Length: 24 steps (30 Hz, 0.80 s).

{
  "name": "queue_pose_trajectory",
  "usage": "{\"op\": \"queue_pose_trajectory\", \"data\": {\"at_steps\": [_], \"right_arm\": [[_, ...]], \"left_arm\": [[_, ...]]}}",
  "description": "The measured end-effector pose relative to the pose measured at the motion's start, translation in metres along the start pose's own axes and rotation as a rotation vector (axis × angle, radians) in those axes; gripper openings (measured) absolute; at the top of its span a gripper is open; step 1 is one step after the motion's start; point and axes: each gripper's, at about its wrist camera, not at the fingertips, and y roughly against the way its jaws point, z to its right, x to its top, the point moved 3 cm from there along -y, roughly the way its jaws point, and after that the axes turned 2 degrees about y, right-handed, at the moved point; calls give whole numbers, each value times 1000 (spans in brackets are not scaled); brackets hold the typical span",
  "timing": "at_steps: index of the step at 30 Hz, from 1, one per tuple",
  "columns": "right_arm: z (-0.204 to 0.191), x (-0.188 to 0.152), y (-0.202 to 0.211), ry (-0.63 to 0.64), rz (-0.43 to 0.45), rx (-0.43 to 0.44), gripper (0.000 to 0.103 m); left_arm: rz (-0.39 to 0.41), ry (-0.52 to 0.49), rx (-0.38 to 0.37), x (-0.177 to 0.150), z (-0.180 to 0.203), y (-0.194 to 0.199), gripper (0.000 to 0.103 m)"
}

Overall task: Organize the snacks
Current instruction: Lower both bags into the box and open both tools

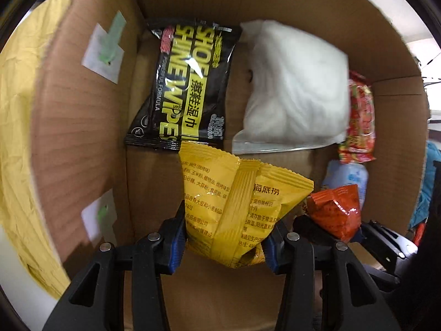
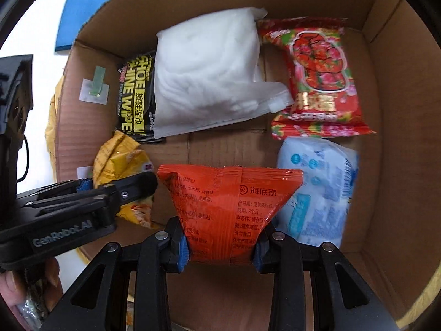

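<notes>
The left gripper (image 1: 224,244) is clenched on a yellow snack packet (image 1: 237,207), its jaws narrowed onto the bag's lower end. The right gripper (image 2: 222,248) likewise pinches an orange snack packet (image 2: 228,201) by its base. Both packets hang over the floor of a cardboard box (image 2: 220,149). To place them well, each should probably be lowered onto the bare cardboard in front, clear of the shoe wipes pack (image 1: 182,82), white padded bag (image 2: 209,77), red floral packet (image 2: 319,80) and blue-white pack (image 2: 319,187).
</notes>
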Motion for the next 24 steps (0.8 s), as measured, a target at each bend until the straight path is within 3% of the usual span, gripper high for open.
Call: {"op": "queue_pose_trajectory", "data": {"at_steps": [5,10,16,24], "right_arm": [[-5,6,-15,11,-27,-4,39],[-14,9,-30,21,-52,-23,49],[-22,0,-33,43,-44,-55,51],[-31,-11,-5,61,7,-113,60]], "left_arm": [[-36,25,-27,2,-6,-12,44],[-54,28,-32,2,-15,-15,46],[-19,15,-9,-6,-15,-1,46],[73,5,15,-24,-2,44,47]]}}
